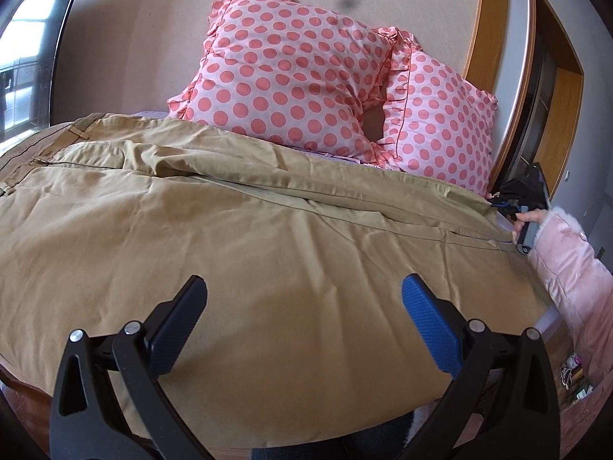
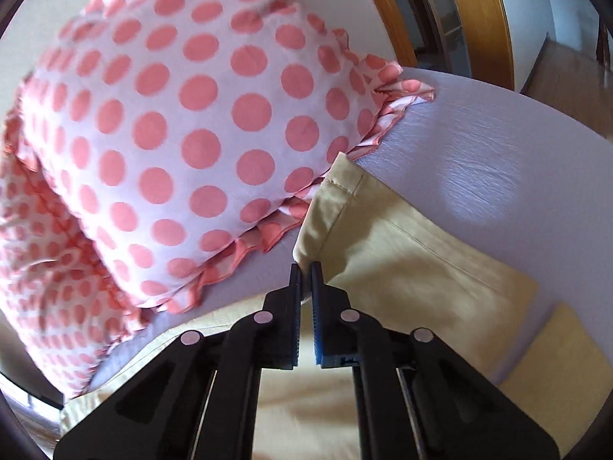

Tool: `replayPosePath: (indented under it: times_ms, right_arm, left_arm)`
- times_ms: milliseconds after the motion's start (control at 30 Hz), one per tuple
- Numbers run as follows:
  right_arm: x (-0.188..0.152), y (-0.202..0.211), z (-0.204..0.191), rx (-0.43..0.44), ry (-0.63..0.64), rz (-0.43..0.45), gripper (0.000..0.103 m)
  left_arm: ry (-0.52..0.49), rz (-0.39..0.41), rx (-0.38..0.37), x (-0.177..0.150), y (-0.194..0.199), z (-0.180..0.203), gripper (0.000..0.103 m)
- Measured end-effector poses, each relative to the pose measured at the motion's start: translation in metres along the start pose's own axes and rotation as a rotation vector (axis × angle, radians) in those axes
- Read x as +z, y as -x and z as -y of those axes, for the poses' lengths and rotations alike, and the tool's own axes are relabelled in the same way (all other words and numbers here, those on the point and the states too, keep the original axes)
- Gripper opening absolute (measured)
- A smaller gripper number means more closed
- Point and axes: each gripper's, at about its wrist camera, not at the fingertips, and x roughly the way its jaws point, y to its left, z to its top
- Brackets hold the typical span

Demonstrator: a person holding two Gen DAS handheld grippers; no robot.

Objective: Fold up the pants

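Observation:
Khaki pants (image 1: 249,237) lie spread across the bed, waistband at the left, legs running to the right. My left gripper (image 1: 304,291) is open and empty, hovering over the near leg. My right gripper (image 2: 305,268) is shut on the hem edge of a pant leg (image 2: 383,237) near the pillows. In the left wrist view the right gripper (image 1: 517,211) shows at the far right end of the legs, held by a hand in a pink sleeve (image 1: 567,264).
Two pink polka-dot pillows (image 1: 291,73) (image 2: 172,134) lean on the wall behind the pants. A lilac sheet (image 2: 479,145) covers the bed. A wooden door frame (image 1: 486,30) stands at the right. The bed's near edge is just below my left gripper.

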Motion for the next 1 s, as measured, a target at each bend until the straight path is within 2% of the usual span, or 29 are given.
replayPosePath:
  times_ms: [100,233,367,400,467,633,700,733,800,833,900,1000]
  right_arm:
    - [-0.033,0.062,0.028,0.111,-0.039,0.021,0.005]
    - [-0.087,0.109,0.058,0.112,-0.091,-0.046,0.005]
    - [-0.104,0.112,0.076,0.144,-0.181,-0.121,0.007]
    - [-0.102,0.110,0.080,0.145,-0.198,-0.128,0.010]
    - [-0.101,0.107,0.083,0.150,-0.233,-0.143,0.032]
    - [-0.098,0.103,0.084,0.172,-0.272,-0.120,0.039]
    - [-0.093,0.094,0.082,0.177,-0.254,-0.087,0.037]
    - [-0.090,0.088,0.082,0.176,-0.241,-0.079,0.032]
    - [-0.085,0.077,0.087,0.204,-0.240,-0.084,0.014]
    - [-0.085,0.077,0.090,0.233,-0.250,-0.080,0.010]
    - [-0.088,0.092,0.094,0.310,-0.240,-0.028,0.008]
    - [-0.098,0.122,0.099,0.378,-0.208,0.050,0.006]
  left_arm:
    - [0.035,0.012,0.009,-0.001,0.007,-0.006,0.101]
    - [0.088,0.027,-0.027,0.003,0.010,-0.012,0.101]
    - [0.100,0.017,-0.064,0.008,0.008,-0.006,0.101]
    - [0.100,0.017,-0.064,0.008,0.009,-0.005,0.101]
    - [0.112,0.023,-0.068,0.006,0.014,-0.006,0.101]
    - [0.223,0.049,-0.095,0.011,0.026,-0.029,0.101]
    - [0.285,0.053,-0.109,0.022,0.026,-0.043,0.101]
    - [0.319,0.053,-0.107,0.030,0.025,-0.050,0.101]
    - [0.381,0.057,-0.108,0.050,0.023,-0.067,0.101]
    - [0.402,0.058,-0.096,0.060,0.022,-0.076,0.101]
    - [0.427,0.055,-0.061,0.082,0.018,-0.091,0.101]
    - [0.433,0.028,-0.008,0.112,0.004,-0.106,0.101]
